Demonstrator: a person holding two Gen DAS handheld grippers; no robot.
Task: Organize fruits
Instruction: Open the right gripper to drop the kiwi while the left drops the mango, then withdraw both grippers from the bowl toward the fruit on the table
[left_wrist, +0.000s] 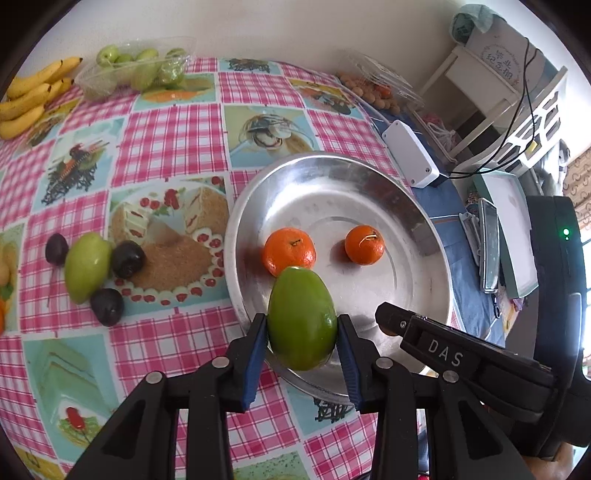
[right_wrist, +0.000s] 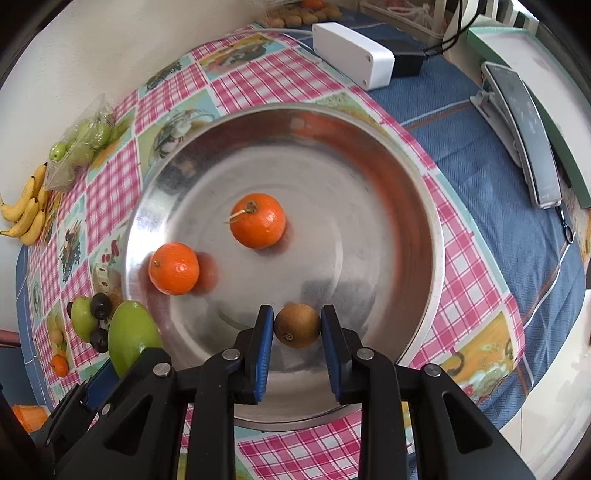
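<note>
Left view: left tool (left_wrist: 301, 332) pinching green mango (left_wrist: 302, 317) over pan (left_wrist: 413, 206) rim. Two oranges (left_wrist: 289, 251) already in pan. Mango (left_wrist: 88, 266), dark plums (left_wrist: 127, 258) left on table (left_wrist: 166, 129).

Right view: right tool (right_wrist: 297, 328) pinching small brown fruit (right_wrist: 297, 325) above pan (right_wrist: 369, 155), not dropped yet.

Right claw (right_wrist: 297, 325) clamps a brown kiwi (right_wrist: 296, 325) over the steel pan (right_wrist: 388, 155) at 6 o'clock. Two tangerines (right_wrist: 258, 220) (right_wrist: 173, 268) lie inside, toward 9 o'clock.
</note>
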